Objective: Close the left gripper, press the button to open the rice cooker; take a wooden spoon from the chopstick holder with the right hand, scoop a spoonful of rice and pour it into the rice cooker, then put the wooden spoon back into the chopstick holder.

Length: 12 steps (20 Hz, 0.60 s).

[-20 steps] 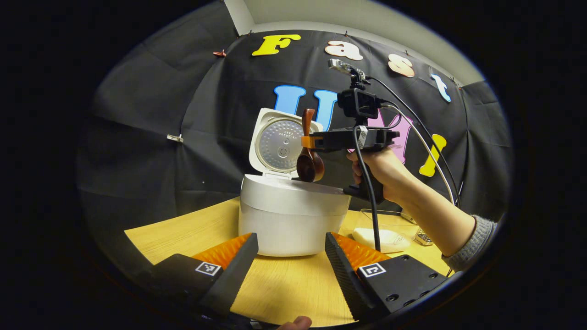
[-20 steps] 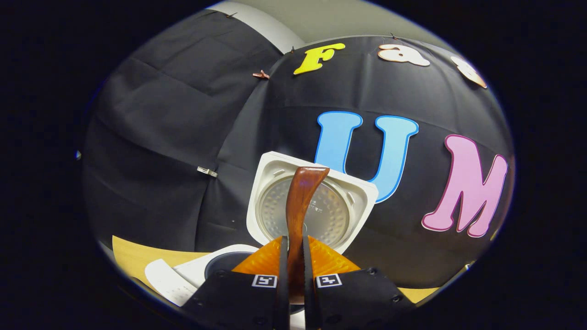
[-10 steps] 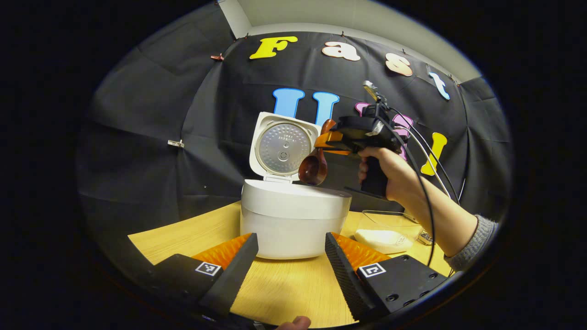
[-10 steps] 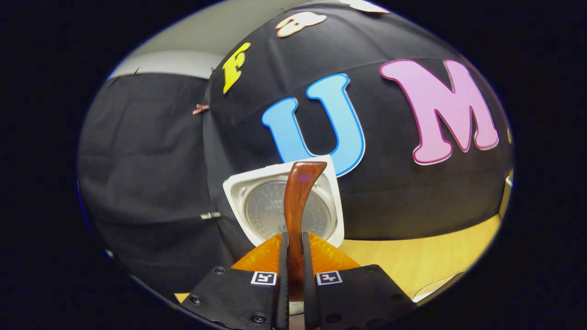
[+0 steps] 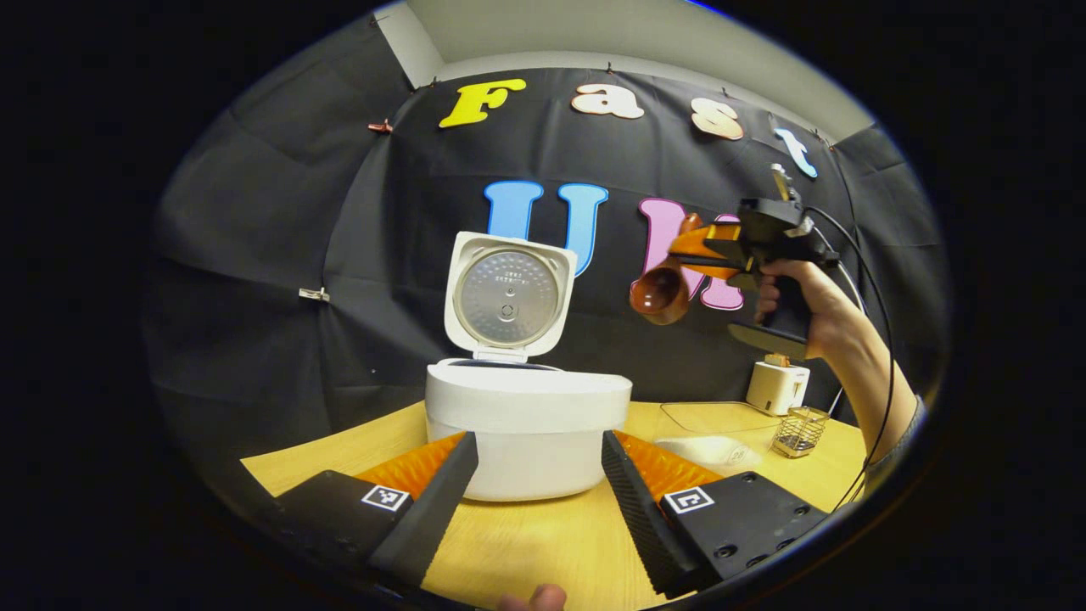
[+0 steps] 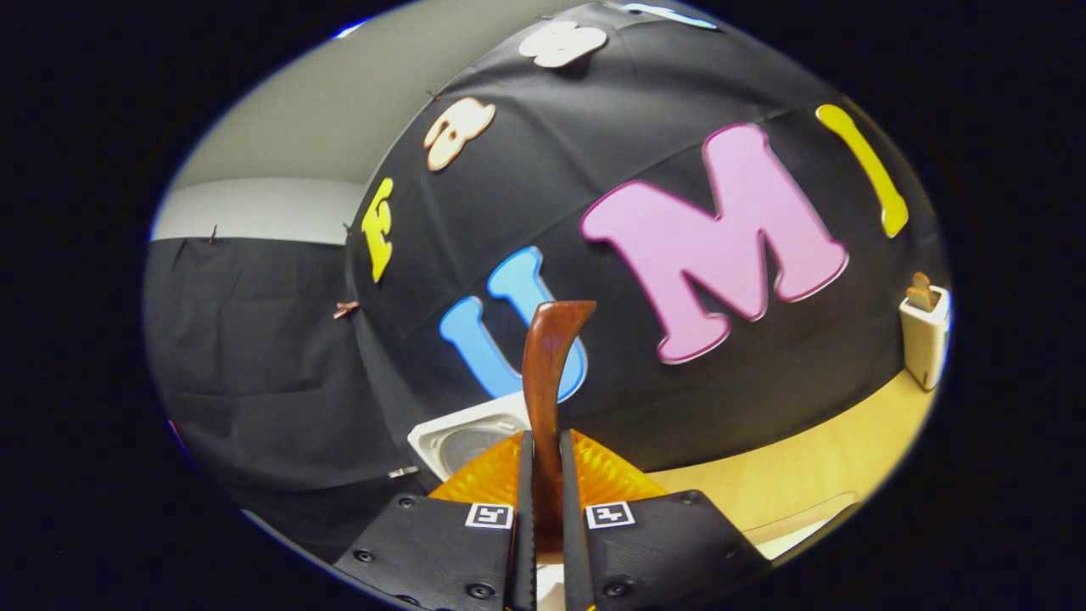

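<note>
- Nearest in the left gripper view, the left gripper hangs low over the wooden table with its jaws spread wide and nothing between them, pointed at the rice cooker.
- The rice cooker sits just beyond those fingers, its lid standing upright, so the button press looks done.
- Beyond it to the right lie a clear container of rice and a small wire chopstick holder, with a little white appliance behind them.
- Higher up, the right gripper, held in a hand, carries the wooden spoon in the air to the right of the cooker, bowl hanging down and looking empty.
- My guess is that the rice has gone in and only the return to the holder is left, though I cannot see into the pot.
- The right gripper view gives the grip itself: the right gripper clenched on the spoon's handle, both fingers pressing it, the handle rising upright.
- That view catches just a corner of the lid and the white appliance at the far edge; the left gripper view supplies the spoon's bowl, the holder and the cooker's body.
</note>
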Each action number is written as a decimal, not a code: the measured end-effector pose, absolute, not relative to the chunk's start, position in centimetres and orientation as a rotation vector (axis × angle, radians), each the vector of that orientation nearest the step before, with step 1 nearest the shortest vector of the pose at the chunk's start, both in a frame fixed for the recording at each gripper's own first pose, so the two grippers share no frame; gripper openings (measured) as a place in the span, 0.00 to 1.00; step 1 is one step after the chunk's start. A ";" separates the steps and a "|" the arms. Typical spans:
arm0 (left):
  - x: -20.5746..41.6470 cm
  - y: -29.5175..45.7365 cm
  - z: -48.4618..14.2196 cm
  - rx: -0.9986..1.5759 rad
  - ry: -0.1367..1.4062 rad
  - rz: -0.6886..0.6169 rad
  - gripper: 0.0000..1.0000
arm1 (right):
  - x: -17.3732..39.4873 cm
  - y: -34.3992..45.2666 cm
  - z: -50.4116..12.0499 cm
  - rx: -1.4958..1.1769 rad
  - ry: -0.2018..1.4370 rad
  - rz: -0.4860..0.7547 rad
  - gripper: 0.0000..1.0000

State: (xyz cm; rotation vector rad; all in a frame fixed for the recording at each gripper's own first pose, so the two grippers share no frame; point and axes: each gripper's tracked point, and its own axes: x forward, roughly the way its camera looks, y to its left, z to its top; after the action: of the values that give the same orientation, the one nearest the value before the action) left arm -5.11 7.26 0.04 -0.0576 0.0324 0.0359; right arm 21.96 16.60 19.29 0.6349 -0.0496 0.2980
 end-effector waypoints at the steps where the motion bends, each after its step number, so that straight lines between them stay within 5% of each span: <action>1: -5.0 6.9 0.2 -0.055 0.032 0.029 0.94 | 21.5 14.1 18.9 0.620 -0.055 0.269 0.17; 12: -3.2 3.6 -0.3 -0.087 0.054 -0.017 0.94 | 14.8 -8.8 6.1 0.544 0.026 -0.067 0.17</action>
State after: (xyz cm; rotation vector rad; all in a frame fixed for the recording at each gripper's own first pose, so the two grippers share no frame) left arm -3.19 3.64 -0.33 -0.0866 0.0544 -0.0165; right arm 14.83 -8.84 6.12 0.5442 0.0263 -0.0666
